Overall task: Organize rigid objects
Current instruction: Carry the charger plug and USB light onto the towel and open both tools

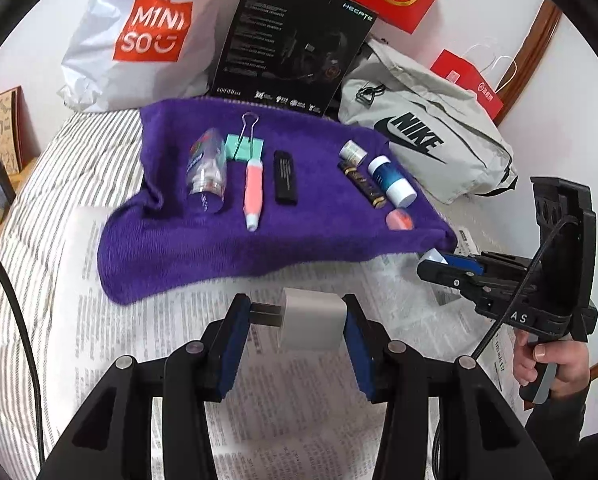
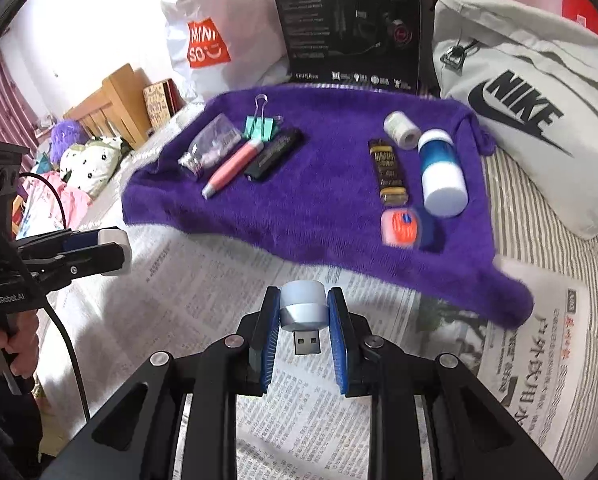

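Note:
My left gripper (image 1: 297, 316) is shut on a white plug adapter (image 1: 313, 324), its prongs pointing left, held above the newspaper. My right gripper (image 2: 303, 312) is shut on a small round USB light (image 2: 302, 312) with its plug toward the camera. On the purple towel (image 1: 227, 248) lie a clear bottle (image 1: 207, 170), a mint binder clip (image 1: 245, 146), a pink pen (image 1: 254, 190) and a black bar (image 1: 285, 178) at the left. At the right lie a white roll (image 1: 353, 152), a brown-gold tube (image 1: 363, 184), a blue-white bottle (image 1: 391, 182) and an orange tin (image 1: 399, 219).
Newspaper (image 2: 203, 280) covers the striped bed in front of the towel. Behind the towel stand a Miniso bag (image 1: 139, 40), a black headset box (image 1: 295, 44) and a grey Nike bag (image 1: 427, 132). Red paper bags (image 1: 471, 80) stand at the back.

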`<state>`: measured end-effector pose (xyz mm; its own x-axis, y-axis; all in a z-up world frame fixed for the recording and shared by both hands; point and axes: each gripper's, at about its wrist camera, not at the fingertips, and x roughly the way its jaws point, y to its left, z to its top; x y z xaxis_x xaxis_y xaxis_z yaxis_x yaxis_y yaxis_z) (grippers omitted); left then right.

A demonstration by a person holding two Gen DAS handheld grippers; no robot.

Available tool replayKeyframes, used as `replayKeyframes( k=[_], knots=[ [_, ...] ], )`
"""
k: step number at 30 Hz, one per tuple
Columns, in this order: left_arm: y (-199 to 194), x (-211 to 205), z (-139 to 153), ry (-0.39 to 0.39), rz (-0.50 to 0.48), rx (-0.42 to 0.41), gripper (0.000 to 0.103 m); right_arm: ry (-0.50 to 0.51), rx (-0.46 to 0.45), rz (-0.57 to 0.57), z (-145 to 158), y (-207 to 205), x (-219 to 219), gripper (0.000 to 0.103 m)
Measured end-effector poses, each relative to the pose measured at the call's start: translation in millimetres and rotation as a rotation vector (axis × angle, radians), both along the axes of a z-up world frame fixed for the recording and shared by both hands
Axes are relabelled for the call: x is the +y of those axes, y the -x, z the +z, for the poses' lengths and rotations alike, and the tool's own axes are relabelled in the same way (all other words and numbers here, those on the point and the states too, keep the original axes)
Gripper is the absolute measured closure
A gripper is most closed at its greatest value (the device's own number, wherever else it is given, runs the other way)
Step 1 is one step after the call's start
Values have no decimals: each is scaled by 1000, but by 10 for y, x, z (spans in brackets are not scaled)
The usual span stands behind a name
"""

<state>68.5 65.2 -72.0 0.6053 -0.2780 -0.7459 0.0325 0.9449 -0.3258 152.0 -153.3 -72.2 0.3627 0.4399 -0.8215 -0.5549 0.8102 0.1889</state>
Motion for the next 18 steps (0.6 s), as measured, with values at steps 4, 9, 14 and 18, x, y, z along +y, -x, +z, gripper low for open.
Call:
replayKeyframes(
  k=[4,9,14,18],
  knots=[
    [-75,3,79,-11,-3,-13,59,4,-18,-2,90,-131,36,79],
    [-176,30,95,-16,-2,-18,59,27,-19,1,79,-423,148,79],
    [-244,32,67,-9,-12,-16,59,74,11,-18,-97,-698,241,79],
    [-282,33,43,-4,-19,-12,59,97,53,-30,-246,-844,261,79]
  ],
)
